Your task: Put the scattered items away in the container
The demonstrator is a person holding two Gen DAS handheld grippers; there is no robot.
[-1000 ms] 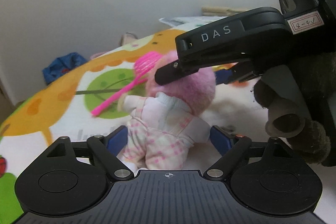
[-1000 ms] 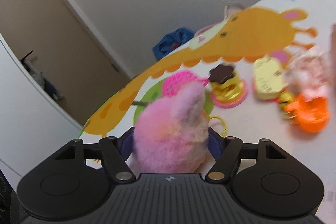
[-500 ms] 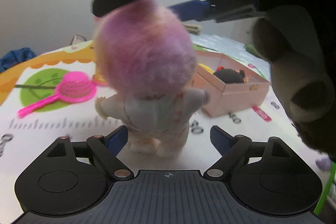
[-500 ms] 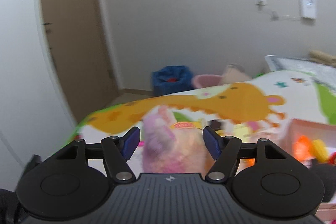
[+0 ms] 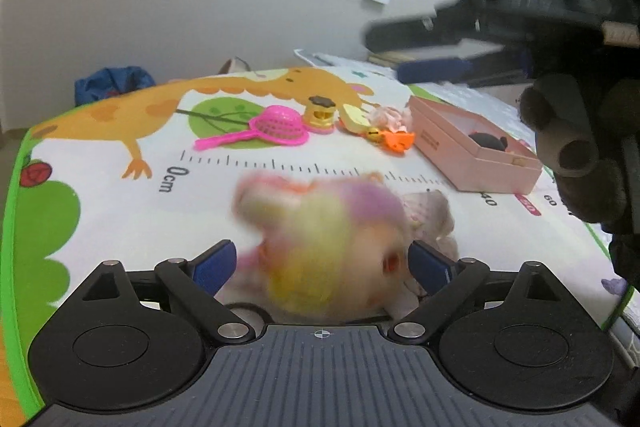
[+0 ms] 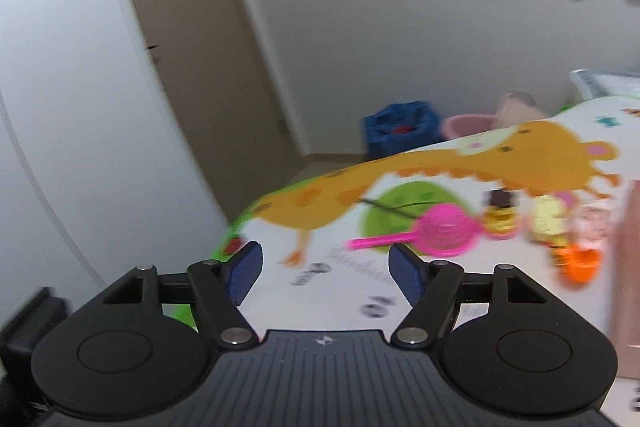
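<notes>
Doll (image 5: 320,243) blurred between left gripper (image 5: 322,263) pads, grip unclear; right gripper (image 6: 324,269) spread, empty; box (image 5: 476,147) holds one toy, strainer (image 5: 276,131) and others remain.

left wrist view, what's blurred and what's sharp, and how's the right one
Left wrist view: the pink-and-yellow plush doll between the left tongs is motion-smeared, while the pink plastic strainer and pink cardboard box look sharp. Right wrist view: the whole background is smeared; the right tongs stay crisp.

Blurred pink-haired plush doll (image 5: 332,247) fills the gap between the left gripper (image 5: 320,263) fingers. Bare printed play mat (image 5: 224,195) ahead; pink plastic sieve (image 5: 276,131) and open pink cardboard box (image 5: 472,155) stand beyond.
</notes>
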